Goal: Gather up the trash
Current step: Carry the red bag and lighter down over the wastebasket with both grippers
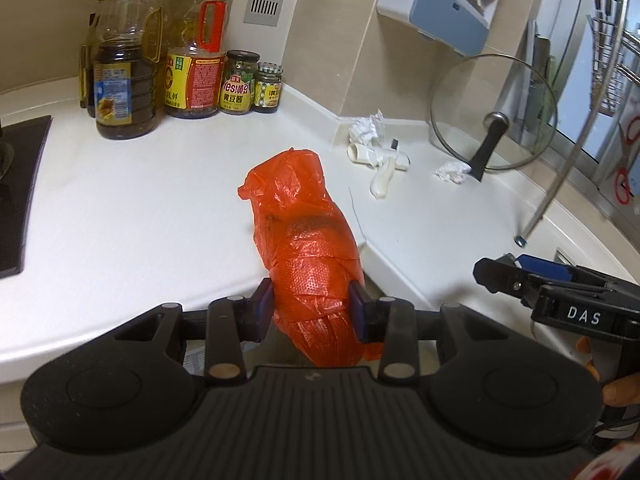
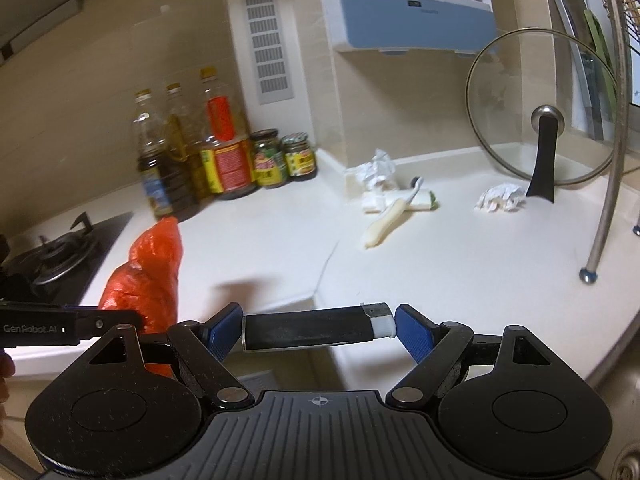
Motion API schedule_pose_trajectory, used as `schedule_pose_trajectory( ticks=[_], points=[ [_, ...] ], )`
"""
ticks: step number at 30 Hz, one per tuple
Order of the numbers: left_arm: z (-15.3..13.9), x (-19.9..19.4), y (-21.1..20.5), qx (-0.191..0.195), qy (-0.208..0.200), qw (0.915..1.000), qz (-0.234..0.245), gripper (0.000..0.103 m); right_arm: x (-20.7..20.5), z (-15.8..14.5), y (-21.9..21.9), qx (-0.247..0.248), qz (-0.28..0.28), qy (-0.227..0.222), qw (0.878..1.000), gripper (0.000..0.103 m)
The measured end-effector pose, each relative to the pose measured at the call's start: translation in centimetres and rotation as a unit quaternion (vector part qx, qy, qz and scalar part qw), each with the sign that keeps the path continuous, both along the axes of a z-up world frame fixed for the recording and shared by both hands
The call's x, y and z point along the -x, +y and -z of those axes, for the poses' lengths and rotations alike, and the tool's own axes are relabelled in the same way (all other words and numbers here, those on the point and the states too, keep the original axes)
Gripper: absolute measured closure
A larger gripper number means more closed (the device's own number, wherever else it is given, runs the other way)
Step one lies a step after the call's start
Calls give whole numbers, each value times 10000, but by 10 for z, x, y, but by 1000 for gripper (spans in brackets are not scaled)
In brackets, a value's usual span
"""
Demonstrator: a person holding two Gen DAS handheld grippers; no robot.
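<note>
Counter edge (image 2: 280, 304) just beneath held lighter (image 2: 316, 328)

I find the counter (image 2: 460, 264) ahead of my jaws open and passable. Beyond it lie a crumpled tissue (image 2: 500, 198) and white scraps (image 2: 384, 208). A glass lid (image 2: 520, 92) and metal rack leg (image 2: 600, 236) block the right; bottles (image 1: 124, 80) block the far left.

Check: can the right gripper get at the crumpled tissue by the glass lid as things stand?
Probably not yet. The counter path to the crumpled tissue looks free, but the right gripper is shut on a black lighter, so its jaws are occupied.
</note>
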State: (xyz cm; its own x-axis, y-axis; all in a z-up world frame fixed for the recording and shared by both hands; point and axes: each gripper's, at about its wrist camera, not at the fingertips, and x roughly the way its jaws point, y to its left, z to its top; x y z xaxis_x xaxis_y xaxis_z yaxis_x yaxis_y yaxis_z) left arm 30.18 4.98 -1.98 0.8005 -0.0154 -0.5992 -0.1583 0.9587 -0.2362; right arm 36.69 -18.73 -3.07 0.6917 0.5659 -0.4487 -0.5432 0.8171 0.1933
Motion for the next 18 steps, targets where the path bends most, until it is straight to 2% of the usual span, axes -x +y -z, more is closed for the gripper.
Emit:
schedule_pose_trajectory(
  ticks=[9,18],
  points=[
    [12,56,3,126,180,9997,94,68,59,14,14,0,-152,327,9993,21],
    [48,89,8,430,680,9967,-91,68,79,55,32,285,-480,885,9945,21]
  ],
)
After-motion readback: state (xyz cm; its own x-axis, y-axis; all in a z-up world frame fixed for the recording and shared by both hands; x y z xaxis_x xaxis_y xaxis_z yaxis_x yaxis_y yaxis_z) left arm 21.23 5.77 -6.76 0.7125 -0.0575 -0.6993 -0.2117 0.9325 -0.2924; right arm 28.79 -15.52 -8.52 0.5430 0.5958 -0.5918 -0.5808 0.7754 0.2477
